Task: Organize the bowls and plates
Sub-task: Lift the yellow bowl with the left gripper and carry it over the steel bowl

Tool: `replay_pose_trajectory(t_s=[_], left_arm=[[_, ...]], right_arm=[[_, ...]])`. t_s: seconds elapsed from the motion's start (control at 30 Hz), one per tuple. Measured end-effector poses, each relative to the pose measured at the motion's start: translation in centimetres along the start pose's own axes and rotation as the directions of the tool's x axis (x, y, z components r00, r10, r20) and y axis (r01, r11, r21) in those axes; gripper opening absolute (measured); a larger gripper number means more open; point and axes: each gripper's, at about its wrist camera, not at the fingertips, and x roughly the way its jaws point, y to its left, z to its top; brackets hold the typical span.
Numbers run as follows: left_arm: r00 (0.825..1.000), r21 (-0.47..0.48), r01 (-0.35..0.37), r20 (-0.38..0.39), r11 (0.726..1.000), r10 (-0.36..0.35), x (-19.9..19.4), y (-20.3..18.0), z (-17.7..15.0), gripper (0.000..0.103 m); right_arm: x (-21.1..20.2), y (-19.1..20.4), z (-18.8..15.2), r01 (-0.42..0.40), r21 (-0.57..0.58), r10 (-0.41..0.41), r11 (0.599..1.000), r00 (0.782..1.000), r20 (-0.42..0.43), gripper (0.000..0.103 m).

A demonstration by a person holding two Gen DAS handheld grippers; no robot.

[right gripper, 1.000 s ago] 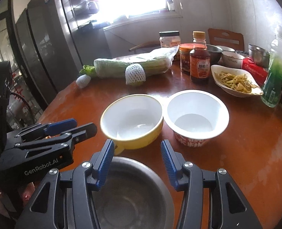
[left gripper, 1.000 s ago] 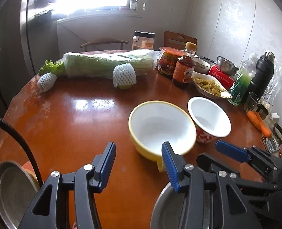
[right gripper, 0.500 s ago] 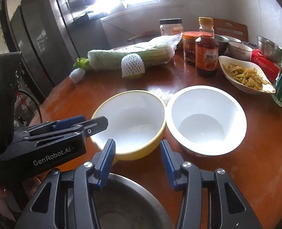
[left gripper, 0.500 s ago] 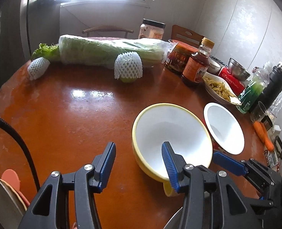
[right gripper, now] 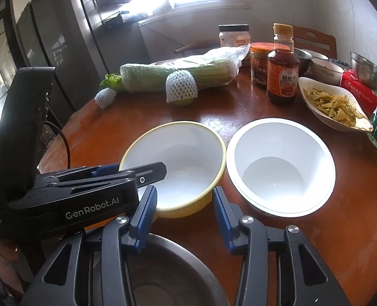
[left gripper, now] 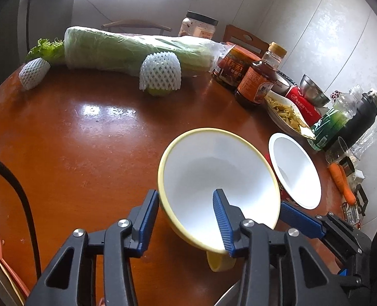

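Note:
A yellow bowl (left gripper: 213,173) with a white inside stands on the brown table (left gripper: 86,140), touching a white bowl (left gripper: 294,173) on its right. My left gripper (left gripper: 185,214) straddles the yellow bowl's near-left rim, one finger outside and one inside. Its jaws are closing and the pads do not press the wall. My right gripper (right gripper: 184,204) hovers at the yellow bowl's (right gripper: 178,163) near side, above a steel bowl (right gripper: 163,275). Its jaws are closing too, with only the bowl's outer wall beyond the gap. The white bowl (right gripper: 280,165) lies just to their right.
Along the far side lie a wrapped cabbage (left gripper: 127,51) and two netted fruits (left gripper: 160,74). To the right stand jars, a sauce bottle (left gripper: 259,81), a dish of food (left gripper: 287,112), a green bottle, a black flask and carrots (left gripper: 341,183). A cable (left gripper: 22,196) crosses the left.
Both grippers have moved forward and down toward the yellow bowl. The left one now has the rim between its fingers. Both pairs of jaws have narrowed.

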Motion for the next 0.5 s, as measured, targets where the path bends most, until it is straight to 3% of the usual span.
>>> replay_pose_trajectory(t_s=[0.5], left_arm=[[0.995, 0.010, -0.023, 0.099, 1.000, 0.022, -3.2, 0.1, -0.2, 0.044]], right_arm=[[-1.7, 1.7, 0.4, 0.001, -0.054, 0.002, 0.999, 0.998, 0.064, 0.047]])
